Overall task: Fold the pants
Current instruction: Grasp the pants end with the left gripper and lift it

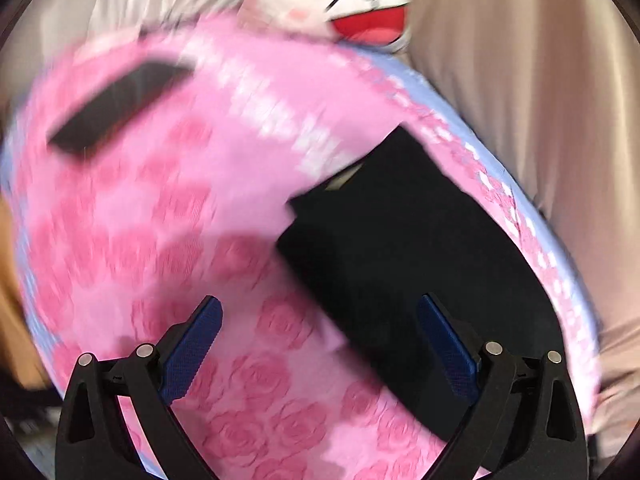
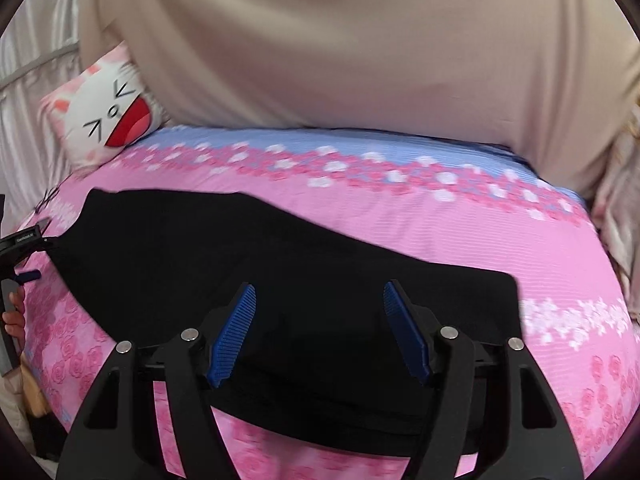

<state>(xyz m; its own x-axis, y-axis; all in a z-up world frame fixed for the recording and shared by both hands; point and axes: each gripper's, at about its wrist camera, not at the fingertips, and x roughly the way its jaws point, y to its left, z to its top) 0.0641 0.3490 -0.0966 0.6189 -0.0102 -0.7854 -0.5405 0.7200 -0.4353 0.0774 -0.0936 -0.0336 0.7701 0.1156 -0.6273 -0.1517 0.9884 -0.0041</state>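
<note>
Pants (image 2: 280, 264) lay flat in a long black strip across the pink bed (image 2: 440, 232), both grippers' jaws apart and empty above them, seemingly freed to reposition for another fold.

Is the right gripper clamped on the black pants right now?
No: the right gripper stands open above the black pants, its blue pads apart with no cloth pinched.

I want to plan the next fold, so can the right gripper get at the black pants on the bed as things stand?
Probably yes. The right gripper is open right over the black pants, which lie flat on the pink bedspread, with nothing between its blue pads and the cloth.
</note>
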